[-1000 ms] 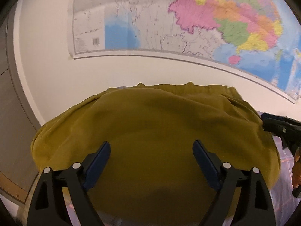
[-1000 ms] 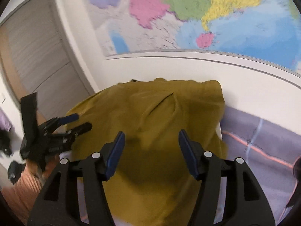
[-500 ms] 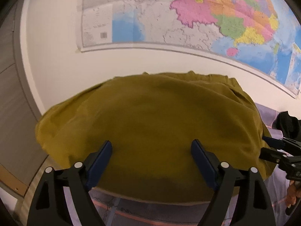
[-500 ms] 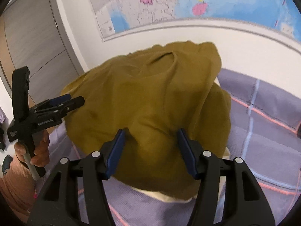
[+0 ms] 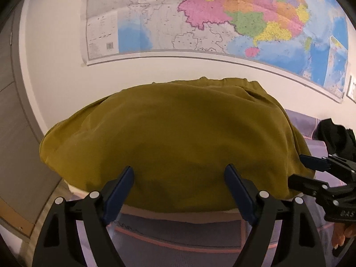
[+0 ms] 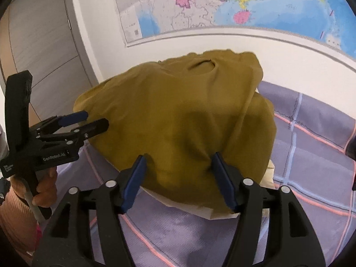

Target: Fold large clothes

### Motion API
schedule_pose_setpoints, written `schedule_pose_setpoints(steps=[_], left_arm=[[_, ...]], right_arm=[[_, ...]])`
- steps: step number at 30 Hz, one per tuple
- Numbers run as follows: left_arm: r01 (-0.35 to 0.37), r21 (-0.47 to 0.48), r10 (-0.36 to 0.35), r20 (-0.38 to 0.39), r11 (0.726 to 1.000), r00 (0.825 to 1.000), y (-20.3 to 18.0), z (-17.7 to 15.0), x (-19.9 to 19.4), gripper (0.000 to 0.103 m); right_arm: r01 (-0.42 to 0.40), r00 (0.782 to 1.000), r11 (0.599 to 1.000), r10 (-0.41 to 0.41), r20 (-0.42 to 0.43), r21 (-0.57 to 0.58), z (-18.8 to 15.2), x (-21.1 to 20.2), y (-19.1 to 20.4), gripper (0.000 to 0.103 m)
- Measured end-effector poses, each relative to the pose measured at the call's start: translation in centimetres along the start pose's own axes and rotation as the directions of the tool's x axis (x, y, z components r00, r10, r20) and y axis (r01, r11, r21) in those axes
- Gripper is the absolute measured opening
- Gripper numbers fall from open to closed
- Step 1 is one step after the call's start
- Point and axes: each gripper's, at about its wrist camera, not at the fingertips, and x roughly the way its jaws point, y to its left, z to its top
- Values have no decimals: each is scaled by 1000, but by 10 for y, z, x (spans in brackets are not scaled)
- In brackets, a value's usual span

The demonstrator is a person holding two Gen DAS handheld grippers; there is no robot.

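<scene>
- A mustard-yellow garment (image 5: 178, 142) is seen spread in a rounded heap on a bed covered by a lilac checked blanket (image 6: 311, 146) with pink and pale blue lines.
- The far edge of the garment lies against the white wall; its neck opening (image 6: 201, 63) is seen at the far end in the right wrist view.
- A cream-coloured layer (image 6: 207, 211) shows under the near edge of the garment.
- The left hand-held gripper (image 5: 179, 189) is held with its jaws wide apart over the near edge of the garment; cloth is seen between the blue pads, but no pinching by them can be made out.
- In the right wrist view the left hand-held gripper (image 6: 95, 122) is seen from the side, at the left edge of the garment, carried by a hand (image 6: 44, 187) in a salmon-pink sleeve.
- The right hand-held gripper (image 6: 178, 178) has just been opening its jaws; the near fold of the garment lies between its pads, and no grip on it can be seen.
- In the left wrist view the right hand-held gripper (image 5: 311, 173) is seen at the right edge of the garment, jaws parted.
- A dark item of clothing (image 5: 336, 138) lies on the blanket beyond it.
- A coloured wall map (image 5: 222, 17) hangs above the bed, and a grey door (image 6: 42, 44) stands to the left.
</scene>
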Motion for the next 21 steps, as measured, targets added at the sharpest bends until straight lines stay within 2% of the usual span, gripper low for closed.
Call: schedule_pose_setpoints(steps=[2, 4, 8, 14, 21], left_arm=[[-3, -16, 3, 2, 1000, 1000, -2, -1, -7, 83], [-26, -22, 26, 16, 999, 1000, -5, -2, -15, 91], [-57, -33, 59, 52, 998, 997, -14, -7, -36, 96], [-88, -55, 92, 64, 995, 994, -24, -16, -60, 96], [-128, -88, 134, 58, 988, 989, -34, -31, -82, 96]], right_arm=[[-12, 1000, 1000, 12, 13, 4, 2, -7, 2, 73], [-1, 999, 1000, 1, 33, -1, 3, -17, 4, 75], [-12, 998, 1000, 12, 61, -4, 0, -35, 9, 78], [19, 996, 999, -16, 90, -34, -11, -53, 16, 94], [45, 994, 998, -40, 100, -43, -23, -69, 22, 97]])
